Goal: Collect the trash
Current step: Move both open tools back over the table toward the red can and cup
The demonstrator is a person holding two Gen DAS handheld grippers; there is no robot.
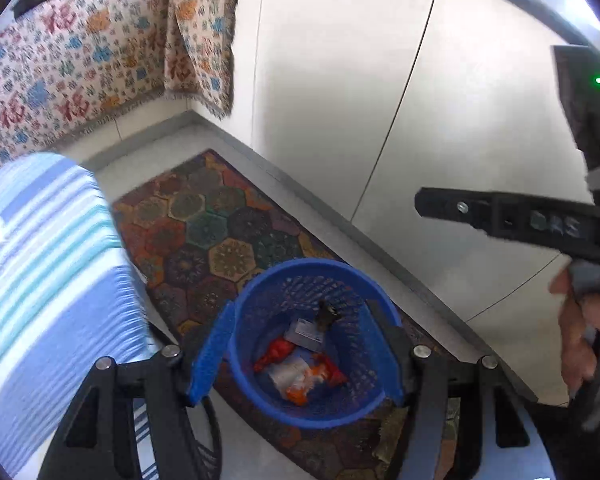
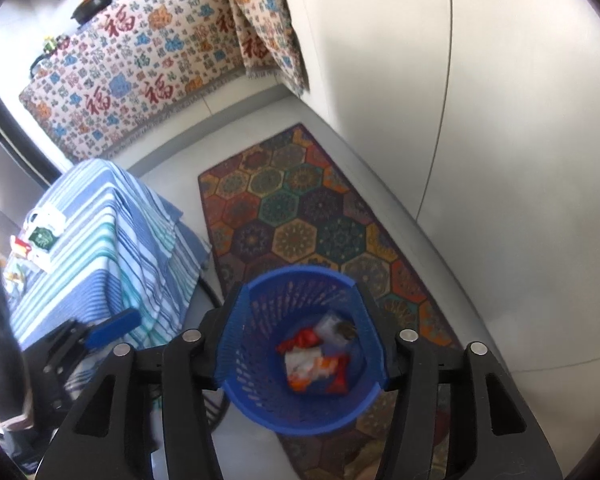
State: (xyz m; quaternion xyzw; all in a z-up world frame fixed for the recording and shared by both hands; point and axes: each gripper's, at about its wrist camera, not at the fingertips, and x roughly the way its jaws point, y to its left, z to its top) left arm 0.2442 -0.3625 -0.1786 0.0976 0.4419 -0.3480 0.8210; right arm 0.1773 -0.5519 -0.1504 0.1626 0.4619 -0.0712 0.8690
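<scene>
Claws both wide and holding nothing: left claw [image 1: 296, 354] and right claw [image 2: 302, 338] poised above the blue basket [image 1: 260, 400], blue pads spread either side of its rim, no contact visible. Inside the basket, trash already gathered: a crumpled red, orange and white wrapper [image 1: 300, 374] on the bottom, a small grey box [image 1: 306, 332] just behind it, a dark scrap [image 1: 326, 314] against the far wall. Judged light, thin and crinkly, likely to slip under a shallow pinch; best taken across a bunched fold rather than a flat edge. Box probably stiffer, easiest held across its short sides. Basket itself a perforated plastic shell, probably light and a little springy, best gripped at the rim. Both tools tilted steeply downward, looking into the basket from above, right one seen from the side in the left view with a bare hand [image 1: 584, 344] on its handle. Under the basket, a patterned rug [image 2: 300, 208] on the pale floor. Left of the basket, a desk under a striped cloth [image 2: 112, 240], small packets [image 2: 40, 236] lying on top, possibly further trash. Beyond the rug, a draped floral cloth [image 2: 140, 72] against the wall.
</scene>
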